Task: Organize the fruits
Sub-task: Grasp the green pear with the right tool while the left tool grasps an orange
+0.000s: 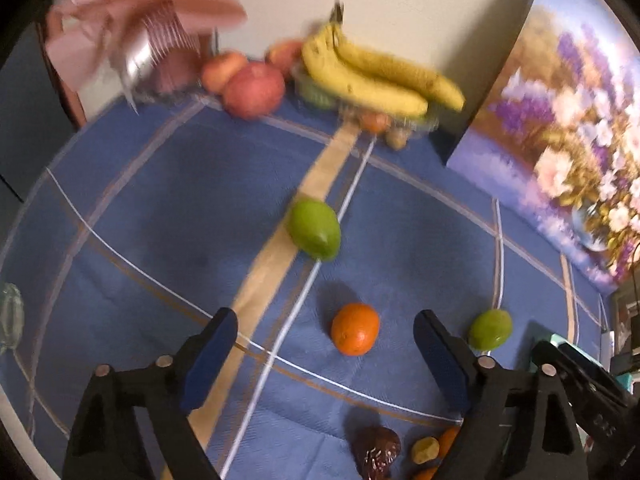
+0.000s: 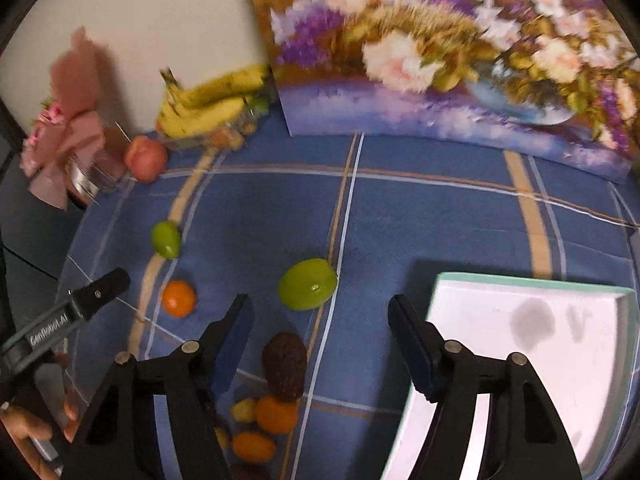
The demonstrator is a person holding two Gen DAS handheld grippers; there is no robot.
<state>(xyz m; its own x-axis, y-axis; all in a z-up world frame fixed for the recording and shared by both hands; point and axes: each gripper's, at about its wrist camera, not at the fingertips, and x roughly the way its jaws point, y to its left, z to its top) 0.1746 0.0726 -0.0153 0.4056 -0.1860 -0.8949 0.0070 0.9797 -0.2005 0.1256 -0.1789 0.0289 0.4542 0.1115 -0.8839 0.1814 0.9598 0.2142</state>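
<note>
Left gripper [image 1: 320, 354]: jaws apart, gripping nothing, round orange fruit [image 1: 355, 329] on the blue checked worktop cloth [image 1: 160, 208] between and just ahead of them. Right gripper [image 2: 320, 330]: released, empty; oval green fruit [image 2: 307, 284] just ahead, white tray [image 2: 520, 344] beside its right finger. Small fruits near the lower edge are partly hidden

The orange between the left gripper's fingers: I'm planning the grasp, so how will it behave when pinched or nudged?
The orange looks round and lies loose on the flat tablecloth, so a nudge would probably roll it. Its rind seems firm, likely tolerating a moderate pinch. The left gripper stands open, not touching it.
</note>
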